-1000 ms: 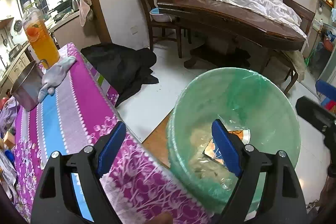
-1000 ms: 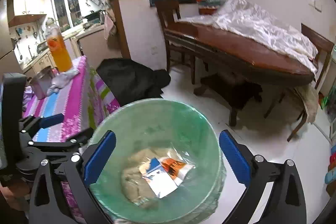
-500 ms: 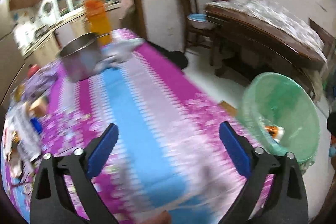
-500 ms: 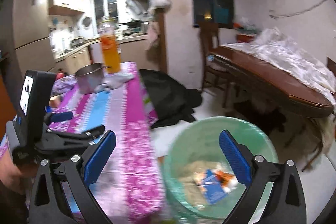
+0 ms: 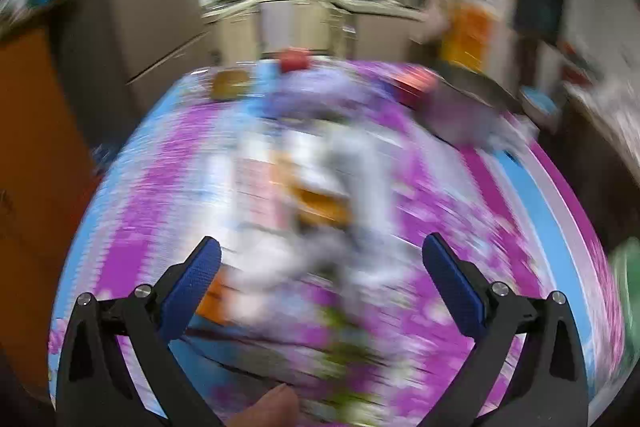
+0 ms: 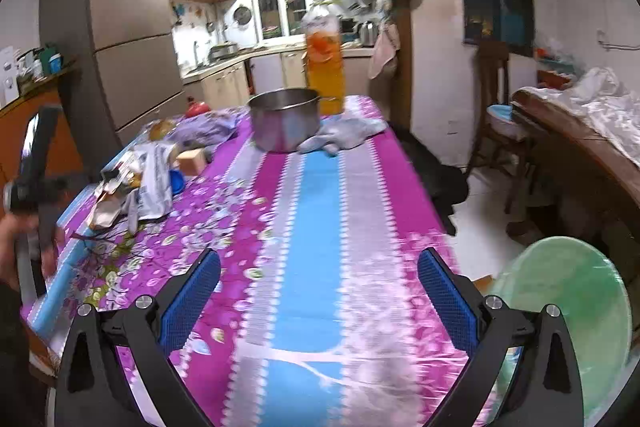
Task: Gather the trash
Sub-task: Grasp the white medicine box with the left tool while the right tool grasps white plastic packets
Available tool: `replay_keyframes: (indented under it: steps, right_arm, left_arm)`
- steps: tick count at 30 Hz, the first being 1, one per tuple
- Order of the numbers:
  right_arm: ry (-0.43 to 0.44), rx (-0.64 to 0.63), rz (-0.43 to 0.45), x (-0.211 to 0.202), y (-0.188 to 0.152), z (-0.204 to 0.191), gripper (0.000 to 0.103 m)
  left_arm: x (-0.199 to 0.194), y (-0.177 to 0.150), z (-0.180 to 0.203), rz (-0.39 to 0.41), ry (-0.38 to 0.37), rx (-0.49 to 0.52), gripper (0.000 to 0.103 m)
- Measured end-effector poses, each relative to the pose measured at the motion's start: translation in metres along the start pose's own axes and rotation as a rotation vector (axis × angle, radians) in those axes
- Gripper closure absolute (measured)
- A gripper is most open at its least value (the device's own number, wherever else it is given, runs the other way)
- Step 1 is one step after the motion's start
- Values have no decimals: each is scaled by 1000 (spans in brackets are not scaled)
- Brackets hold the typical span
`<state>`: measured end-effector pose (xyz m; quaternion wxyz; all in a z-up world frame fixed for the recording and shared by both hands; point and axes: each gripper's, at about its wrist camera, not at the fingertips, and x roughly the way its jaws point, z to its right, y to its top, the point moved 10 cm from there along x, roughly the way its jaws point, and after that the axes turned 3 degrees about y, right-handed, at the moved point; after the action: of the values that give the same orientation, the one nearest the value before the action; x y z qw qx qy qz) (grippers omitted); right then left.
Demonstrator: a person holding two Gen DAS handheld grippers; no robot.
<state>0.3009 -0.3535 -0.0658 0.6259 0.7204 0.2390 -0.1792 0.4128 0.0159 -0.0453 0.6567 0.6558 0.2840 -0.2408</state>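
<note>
A heap of wrappers and torn paper packets (image 6: 136, 183) lies on the left side of the purple and blue flowered tablecloth (image 6: 320, 211). In the left wrist view the same trash heap (image 5: 316, 195) is a motion-blurred smear just ahead of my left gripper (image 5: 320, 245), which is open with nothing between its blue pads. My right gripper (image 6: 319, 259) hovers open over the table's near end, also with nothing in it. The green-lined trash bin (image 6: 568, 307) stands on the floor at the table's right corner, and its edge (image 5: 626, 291) shows in the left wrist view.
A steel pot (image 6: 284, 125), a tall bottle of orange drink (image 6: 325, 67) and a grey cloth (image 6: 344, 135) sit at the table's far end. A hand (image 6: 24, 239) holds the left tool's handle at the left edge. A wooden table with white sheeting (image 6: 592, 131) stands right.
Both grippers swung left from above the bin to over the table. The left gripper's jaws widened, and it now faces the trash heap. The bin has slid to the right edge of both views.
</note>
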Motion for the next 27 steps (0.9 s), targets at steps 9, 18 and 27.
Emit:
replay_keyframes:
  steps: [9,18,27]
  right_arm:
    - [88,-38,-64,48,-3,-54,5]
    - [323,-63,-90,84,12,-131,34]
    - [513,-82,-210,168,32,-227,33]
  left_arm:
    - [82,16,-46,-189,27,-18,6]
    - [58,7,-58,-88,5,-66,55]
    - [18,-10,-69,1,-72,-91,57]
